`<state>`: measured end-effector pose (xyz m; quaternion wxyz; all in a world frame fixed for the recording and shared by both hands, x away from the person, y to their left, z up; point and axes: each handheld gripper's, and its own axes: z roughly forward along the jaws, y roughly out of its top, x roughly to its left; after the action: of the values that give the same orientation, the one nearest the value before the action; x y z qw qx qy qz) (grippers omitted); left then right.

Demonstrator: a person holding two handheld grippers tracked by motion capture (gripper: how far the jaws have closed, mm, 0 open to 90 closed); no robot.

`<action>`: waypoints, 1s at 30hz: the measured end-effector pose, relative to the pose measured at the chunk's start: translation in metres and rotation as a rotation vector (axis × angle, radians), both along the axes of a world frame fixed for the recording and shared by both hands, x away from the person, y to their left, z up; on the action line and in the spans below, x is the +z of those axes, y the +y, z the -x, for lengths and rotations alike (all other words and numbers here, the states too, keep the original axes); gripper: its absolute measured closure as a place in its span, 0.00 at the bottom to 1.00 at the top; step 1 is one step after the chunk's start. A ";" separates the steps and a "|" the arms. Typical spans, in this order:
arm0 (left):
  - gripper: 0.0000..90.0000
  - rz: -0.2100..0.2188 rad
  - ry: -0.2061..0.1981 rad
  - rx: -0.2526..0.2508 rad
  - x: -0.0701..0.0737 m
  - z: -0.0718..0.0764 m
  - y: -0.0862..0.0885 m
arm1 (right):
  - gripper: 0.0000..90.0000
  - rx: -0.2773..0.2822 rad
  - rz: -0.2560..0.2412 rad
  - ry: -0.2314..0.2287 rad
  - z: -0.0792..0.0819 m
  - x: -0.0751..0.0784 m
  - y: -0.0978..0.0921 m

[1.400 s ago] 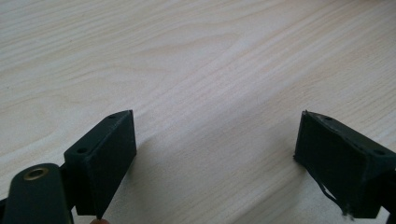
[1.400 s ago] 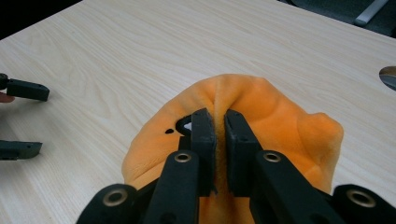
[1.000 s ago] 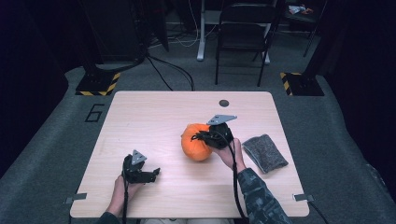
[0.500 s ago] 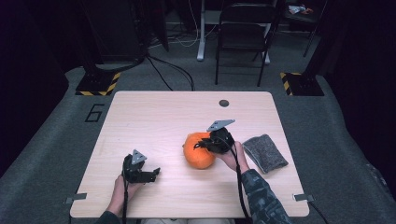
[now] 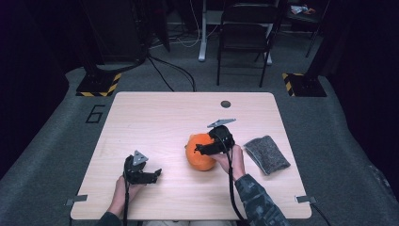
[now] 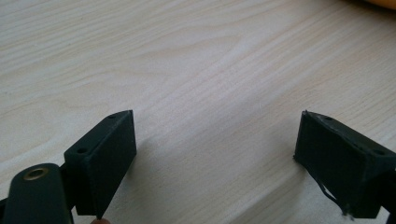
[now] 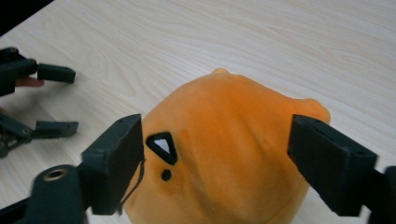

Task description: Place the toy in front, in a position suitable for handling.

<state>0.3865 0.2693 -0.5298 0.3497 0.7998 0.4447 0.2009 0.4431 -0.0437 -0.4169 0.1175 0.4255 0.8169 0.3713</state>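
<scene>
Step in hand: the right gripper (image 5: 203, 149) sits over the orange plush toy (image 5: 200, 151), its fingers (image 7: 113, 158) spread wide to either side of the toy; whether they touch the fabric I cannot tell.
Toy position: near the middle of the desk (image 5: 155, 122), slightly toward the person's side, just beside the right hand (image 5: 233, 157).
How to grip well: I would bring the fingers in evenly across the widest part of the soft body and press enough that the fabric does not slip out.
Left gripper (image 5: 149, 175): low over bare wood, well apart from the toy, fingers (image 6: 105, 154) apart with nothing between them.
Surface: pale wood-grain desk, smooth, so the toy may slide if pushed from 1 side.
Other item: a grey cloth pad (image 5: 266, 154) lies near the right edge.
Room: dim, grey carpet, a black chair (image 5: 247, 33) beyond the desk, 2 yellow-and-black striped bases (image 5: 98, 84), cables on the floor.
</scene>
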 end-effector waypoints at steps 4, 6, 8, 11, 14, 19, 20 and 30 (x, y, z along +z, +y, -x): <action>0.14 0.000 0.000 0.000 0.000 0.000 0.000 | 0.15 -0.039 -0.006 0.007 -0.001 -0.002 0.008; 0.14 0.000 0.000 0.000 0.000 0.000 0.000 | 0.15 -0.066 -0.011 0.021 -0.003 -0.004 0.012; 0.14 -0.001 0.000 0.000 0.000 0.000 0.000 | 0.15 -0.075 0.012 0.015 -0.005 -0.007 0.014; 0.14 -0.001 0.000 0.001 0.000 0.000 0.000 | 0.19 -0.087 0.031 0.005 -0.006 -0.012 0.019; 0.14 -0.001 -0.001 0.003 0.000 0.000 0.000 | 0.26 -0.107 0.058 0.013 -0.006 -0.020 0.021; 0.14 -0.001 -0.001 0.004 0.000 0.000 0.000 | 0.45 -0.092 0.087 0.006 -0.006 -0.027 0.017; 0.13 -0.001 -0.001 0.004 0.000 0.000 0.000 | 0.50 -0.092 0.088 0.014 -0.006 -0.029 0.016; 0.14 -0.001 -0.001 0.003 0.000 0.000 0.000 | 0.77 -0.035 0.068 -0.002 -0.007 -0.027 0.008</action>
<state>0.3862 0.2693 -0.5297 0.3492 0.7991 0.4458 0.2021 0.4502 -0.0355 -0.4441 0.1393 0.4350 0.8214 0.3416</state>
